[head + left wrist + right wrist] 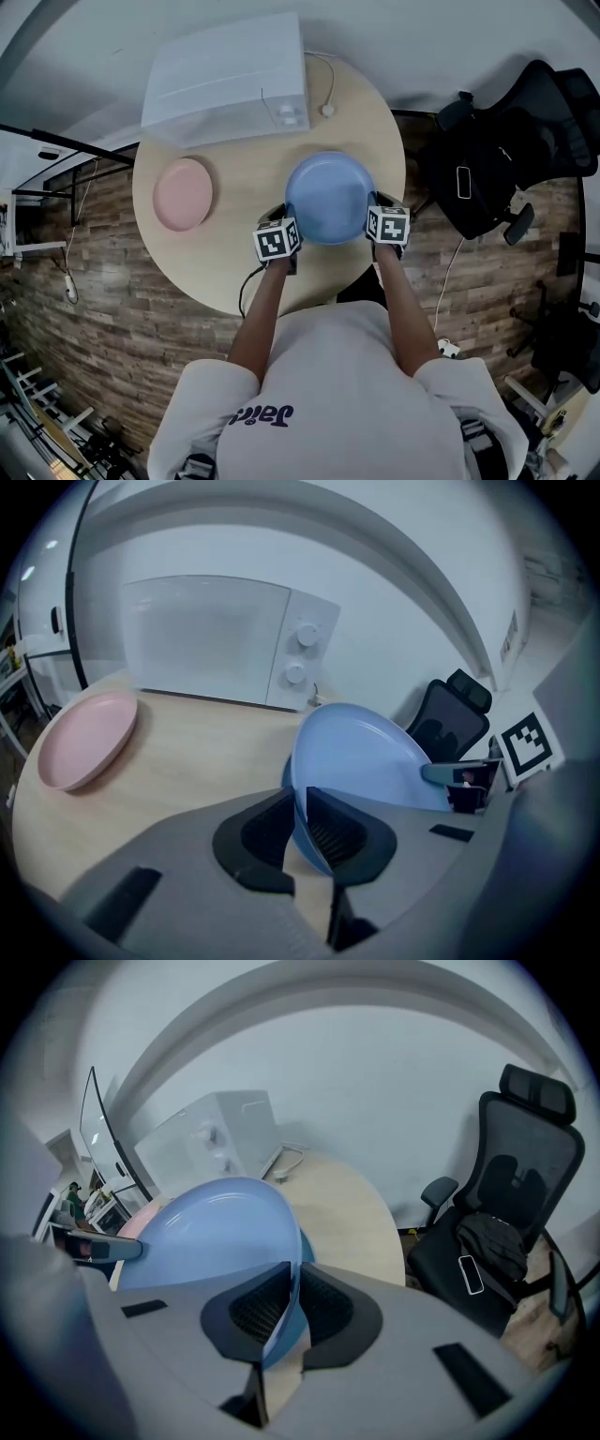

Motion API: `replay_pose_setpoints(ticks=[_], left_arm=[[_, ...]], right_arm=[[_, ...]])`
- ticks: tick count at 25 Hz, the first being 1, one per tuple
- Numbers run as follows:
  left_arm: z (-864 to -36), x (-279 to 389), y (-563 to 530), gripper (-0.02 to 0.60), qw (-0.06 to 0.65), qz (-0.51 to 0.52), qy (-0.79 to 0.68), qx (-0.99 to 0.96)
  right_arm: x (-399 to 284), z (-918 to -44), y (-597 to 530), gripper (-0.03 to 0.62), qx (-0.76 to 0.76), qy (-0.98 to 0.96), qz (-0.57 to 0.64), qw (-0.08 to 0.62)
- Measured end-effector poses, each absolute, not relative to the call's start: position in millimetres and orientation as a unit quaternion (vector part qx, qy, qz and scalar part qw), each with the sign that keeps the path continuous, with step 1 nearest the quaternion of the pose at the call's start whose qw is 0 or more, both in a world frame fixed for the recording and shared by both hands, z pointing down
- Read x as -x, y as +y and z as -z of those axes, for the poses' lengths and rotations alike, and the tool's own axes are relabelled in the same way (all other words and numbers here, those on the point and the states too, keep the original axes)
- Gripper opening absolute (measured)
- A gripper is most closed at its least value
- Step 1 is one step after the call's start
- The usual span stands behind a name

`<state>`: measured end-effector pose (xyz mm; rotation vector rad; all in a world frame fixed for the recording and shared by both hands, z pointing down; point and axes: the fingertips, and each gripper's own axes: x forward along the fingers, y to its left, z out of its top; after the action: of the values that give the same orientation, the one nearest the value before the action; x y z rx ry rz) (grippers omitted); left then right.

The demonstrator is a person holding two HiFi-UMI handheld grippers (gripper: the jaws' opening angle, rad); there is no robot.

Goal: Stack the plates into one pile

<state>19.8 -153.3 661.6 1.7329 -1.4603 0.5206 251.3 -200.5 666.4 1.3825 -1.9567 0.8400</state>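
Both grippers are closed narrow on one blue plate (328, 197): the left gripper (292, 223) pinches the rim on its left side and the right gripper (370, 217) pinches the opposite rim, with the thin edge pressed between the pads. Each gripper carries a cube with black and white square markers. The round wooden table (234, 258) stands on a floor of wood planks. At its far side sits a white microwave (230, 75) with two knobs; no brand is readable on it. To the right, off the table, is a black office chair (511, 159) with a phone (463, 181) lying on it. The person's white shirt has dark print (261, 413), upside down in the head view and not clear enough to read. The blue plate is smooth and plain, held over the near right part of the table. A pink plate (184, 193) lies well apart on the left, with bare table between them. A white cable (328, 89) runs beside the microwave.
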Motion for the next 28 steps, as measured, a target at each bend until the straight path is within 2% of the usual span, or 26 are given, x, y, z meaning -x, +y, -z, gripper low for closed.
replay_pose_setpoints(ticks=[13, 28], left_arm=[[-699.0, -31.1, -166.7, 0.044, 0.380, -0.272, -0.577, -0.670], [-716.7, -28.5, -171.8, 0.051, 0.351, -0.292, -0.578, -0.676]], right_arm=[[-262.2, -693.1, -210.0, 0.038, -0.508, -0.728, -0.322, 0.329], [-257.3, -711.5, -216.1, 0.040, -0.502, -0.737, -0.292, 0.347]])
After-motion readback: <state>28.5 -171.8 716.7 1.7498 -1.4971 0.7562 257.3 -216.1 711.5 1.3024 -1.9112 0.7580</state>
